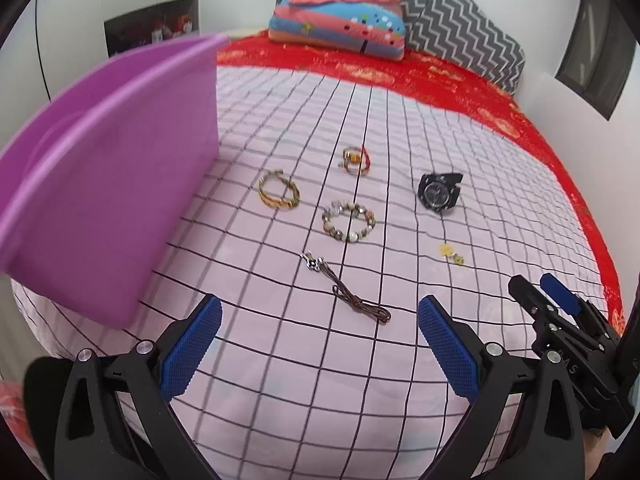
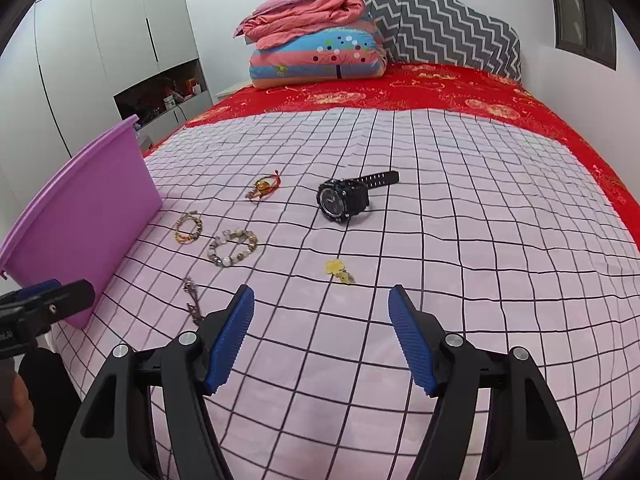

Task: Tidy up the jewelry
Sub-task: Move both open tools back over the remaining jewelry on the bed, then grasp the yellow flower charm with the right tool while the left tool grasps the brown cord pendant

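Sitting at the far left of the left wrist view is a big purple bin (image 1: 108,184), right on the checked pink sheet (image 1: 400,360). It looks like the place where the jewelry should go.

Next, moving right, a gold braided bracelet (image 1: 279,190) lies near the bin's side. Then comes a red string bracelet (image 1: 356,160), higher up in the frame, and a beaded bracelet (image 1: 349,221) in the middle. Below that lies a brown cord necklace (image 1: 346,290). Its long line runs from upper left to lower right.

The left gripper (image 1: 320,344) has its two blue fingers wide apart with nothing between them. The brown cord lies just above the gap, so this gripper is the nearer one to it. I think it would need to turn a bit so the fingers close across the cord, not along it.

Further right sits a black watch (image 1: 439,191), then a small yellow charm (image 1: 451,254) lower down.

In the right wrist view, the right gripper (image 2: 320,340) is also spread open and empty. The yellow charm (image 2: 339,271) lies just above its gap, near the middle of the frame.
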Tool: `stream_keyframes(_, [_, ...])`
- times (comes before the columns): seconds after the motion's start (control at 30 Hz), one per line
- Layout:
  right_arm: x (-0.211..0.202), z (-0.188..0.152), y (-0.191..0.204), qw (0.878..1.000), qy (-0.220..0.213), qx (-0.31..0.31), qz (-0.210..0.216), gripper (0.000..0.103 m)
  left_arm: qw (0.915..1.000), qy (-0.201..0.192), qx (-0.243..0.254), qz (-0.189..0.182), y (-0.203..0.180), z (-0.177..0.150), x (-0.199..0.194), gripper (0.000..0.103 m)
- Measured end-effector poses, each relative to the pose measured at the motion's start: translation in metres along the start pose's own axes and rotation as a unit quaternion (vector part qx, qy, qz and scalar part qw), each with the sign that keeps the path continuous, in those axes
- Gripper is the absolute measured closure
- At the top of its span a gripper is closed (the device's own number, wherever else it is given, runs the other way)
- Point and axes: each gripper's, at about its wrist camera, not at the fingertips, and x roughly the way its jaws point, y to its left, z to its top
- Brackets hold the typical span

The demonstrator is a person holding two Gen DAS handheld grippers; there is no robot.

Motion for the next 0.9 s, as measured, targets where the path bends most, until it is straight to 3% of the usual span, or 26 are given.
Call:
stream_keyframes(0.23, [0.040, 0.005, -0.012, 1.000, 0.018, -0.018, 0.012, 0.036, 0.9983, 0.040, -0.031, 0.029, -0.004, -0.001, 0.055, 0.007])
stream_keyframes(0.53, [0.086, 0.005, -0.016, 0.998, 0.039, -0.050, 0.019, 0.036, 0.9967, 0.039, -0.045, 0.055, -0.015, -0.004, 0.095, 0.006])
stream_keyframes(0.9, [0.124, 0.009, -0.022, 0.994, 0.059, -0.089, -0.002, 0.037, 0.9950, 0.036, -0.059, 0.072, -0.017, -0.005, 0.121, 0.006])
